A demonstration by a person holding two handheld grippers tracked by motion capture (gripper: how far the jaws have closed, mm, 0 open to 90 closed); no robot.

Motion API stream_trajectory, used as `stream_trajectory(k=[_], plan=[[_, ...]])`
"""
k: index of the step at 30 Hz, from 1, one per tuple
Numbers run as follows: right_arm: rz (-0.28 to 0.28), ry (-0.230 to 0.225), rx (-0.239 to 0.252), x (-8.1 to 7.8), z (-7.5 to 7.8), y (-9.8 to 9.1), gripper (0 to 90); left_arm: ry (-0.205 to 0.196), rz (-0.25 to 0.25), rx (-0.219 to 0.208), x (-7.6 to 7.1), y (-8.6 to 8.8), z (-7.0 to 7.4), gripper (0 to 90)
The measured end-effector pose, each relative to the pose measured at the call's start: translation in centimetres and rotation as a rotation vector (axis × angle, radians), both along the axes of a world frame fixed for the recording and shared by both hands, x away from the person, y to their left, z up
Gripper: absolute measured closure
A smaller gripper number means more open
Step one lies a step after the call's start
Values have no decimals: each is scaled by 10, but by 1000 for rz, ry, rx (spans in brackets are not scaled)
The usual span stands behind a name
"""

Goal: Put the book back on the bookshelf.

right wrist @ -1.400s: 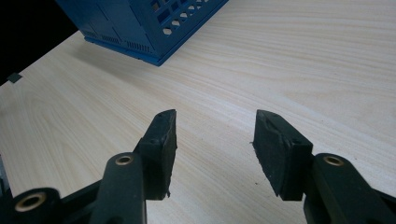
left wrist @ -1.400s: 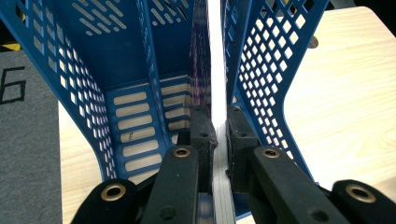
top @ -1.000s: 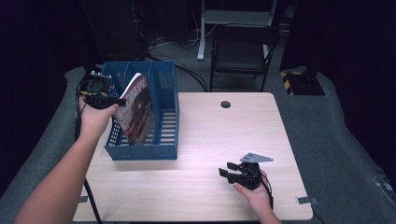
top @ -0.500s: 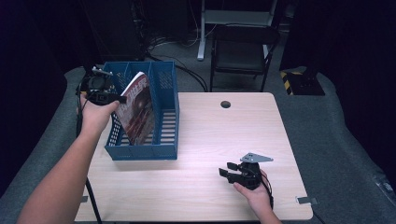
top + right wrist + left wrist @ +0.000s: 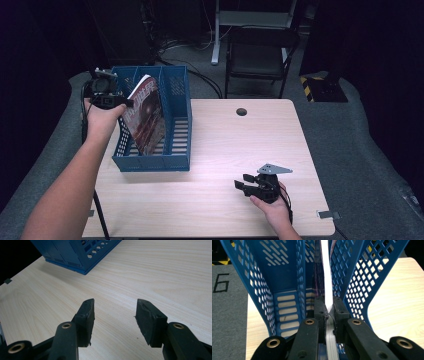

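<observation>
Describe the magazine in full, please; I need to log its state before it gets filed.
The magazine is thin and glossy, with a dark reddish cover and white title lettering along its top. It stands tilted inside the blue perforated file rack, its lower edge down in a compartment and its top corner above the rim. The left gripper is shut on its edge, where white page edges show between the jaws. Which compartment it is in is unclear.

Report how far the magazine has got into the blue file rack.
Done: the magazine stands tilted in a compartment of the blue file rack, its top well above the rim. In hand: the left gripper is clamped on its edge. The right gripper rests open on the table, holding nothing. Left: seat it fully, then release.
</observation>
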State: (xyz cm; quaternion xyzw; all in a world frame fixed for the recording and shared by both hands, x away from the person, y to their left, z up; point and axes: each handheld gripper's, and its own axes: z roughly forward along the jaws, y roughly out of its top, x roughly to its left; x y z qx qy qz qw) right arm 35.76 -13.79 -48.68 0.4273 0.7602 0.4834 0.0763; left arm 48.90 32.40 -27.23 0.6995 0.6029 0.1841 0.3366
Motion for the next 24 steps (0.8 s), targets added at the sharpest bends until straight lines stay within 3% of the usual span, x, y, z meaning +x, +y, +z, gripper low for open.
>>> stream_trajectory(k=[12, 18, 24], plan=[[2, 0, 4, 0, 1, 0, 491, -25, 55, 5, 7, -4, 0, 844], [-3, 2, 9, -1, 1, -1, 490, -66, 94, 2, 11, -4, 3, 844], [-1, -2, 10, -1, 1, -2, 491, -76, 120, 2, 18, -5, 4, 844]])
